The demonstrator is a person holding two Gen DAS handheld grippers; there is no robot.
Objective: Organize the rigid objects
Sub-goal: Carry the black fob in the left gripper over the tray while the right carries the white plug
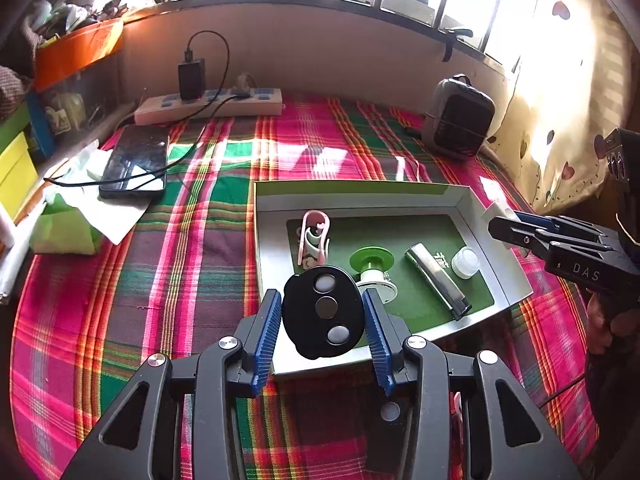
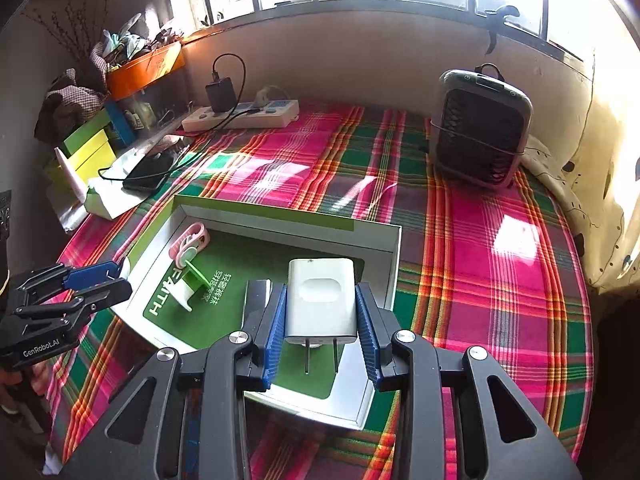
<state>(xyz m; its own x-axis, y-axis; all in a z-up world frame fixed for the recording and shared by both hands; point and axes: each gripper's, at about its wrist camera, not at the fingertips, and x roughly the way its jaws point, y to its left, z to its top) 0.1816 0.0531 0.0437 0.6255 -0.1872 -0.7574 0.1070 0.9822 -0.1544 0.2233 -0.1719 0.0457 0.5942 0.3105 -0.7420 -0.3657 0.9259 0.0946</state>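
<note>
Over green-lined box point(image 2: 384, 264), right gripper point(image 2: 321, 308) clamps smooth white rect. charger point(image 2: 321, 300).

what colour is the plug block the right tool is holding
White, with two metal prongs. The plug block shows best in the right wrist view.

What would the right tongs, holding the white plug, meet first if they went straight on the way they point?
Most likely the box's green floor, just ahead of the right tongs; the plug would touch first. The lighter lies just left of that line. Depth is unclear.
</note>
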